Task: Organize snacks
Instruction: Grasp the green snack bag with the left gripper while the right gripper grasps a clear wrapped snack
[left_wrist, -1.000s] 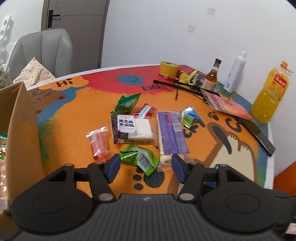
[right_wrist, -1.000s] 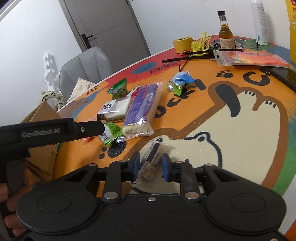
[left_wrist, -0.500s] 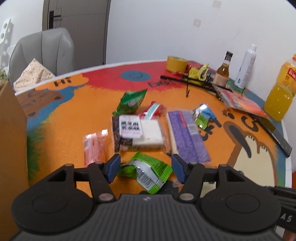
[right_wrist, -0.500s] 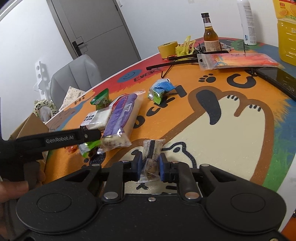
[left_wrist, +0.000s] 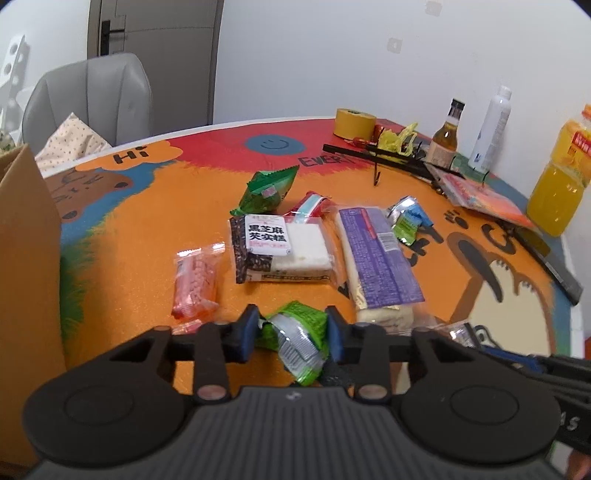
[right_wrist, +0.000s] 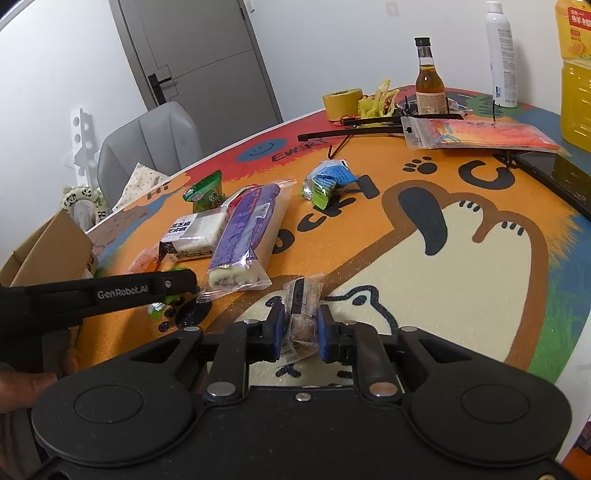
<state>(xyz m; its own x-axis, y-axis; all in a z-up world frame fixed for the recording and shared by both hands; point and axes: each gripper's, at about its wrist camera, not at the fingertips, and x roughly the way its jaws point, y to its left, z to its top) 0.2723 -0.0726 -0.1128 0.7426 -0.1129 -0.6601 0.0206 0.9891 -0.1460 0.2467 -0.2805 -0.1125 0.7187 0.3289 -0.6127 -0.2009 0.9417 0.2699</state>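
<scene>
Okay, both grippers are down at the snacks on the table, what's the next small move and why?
Probably lift both straight up. The left gripper has just been closing and pinches the green packet; the right gripper is shut on the clear-wrapped snack. Both snacks lie on the table.

"Hi" and "EVERY" are printed on the surface (left_wrist: 155, 229); "GenRobot.AI" is read on the left gripper (right_wrist: 122, 291); "黑芝麻芡实糕" is printed on the cake packet (left_wrist: 280, 247).

Bare mat (right_wrist: 480, 280) lies open right of the right gripper (right_wrist: 300, 326). Ahead of the left gripper (left_wrist: 291, 328), the sesame cake pack (left_wrist: 280, 247), purple roll pack (left_wrist: 380, 258) and pink packet (left_wrist: 194, 282) crowd the way (narrow orange gaps between them). A cardboard box (left_wrist: 26, 258) walls the left edge; bottles (left_wrist: 445, 138) line the far rim.
</scene>
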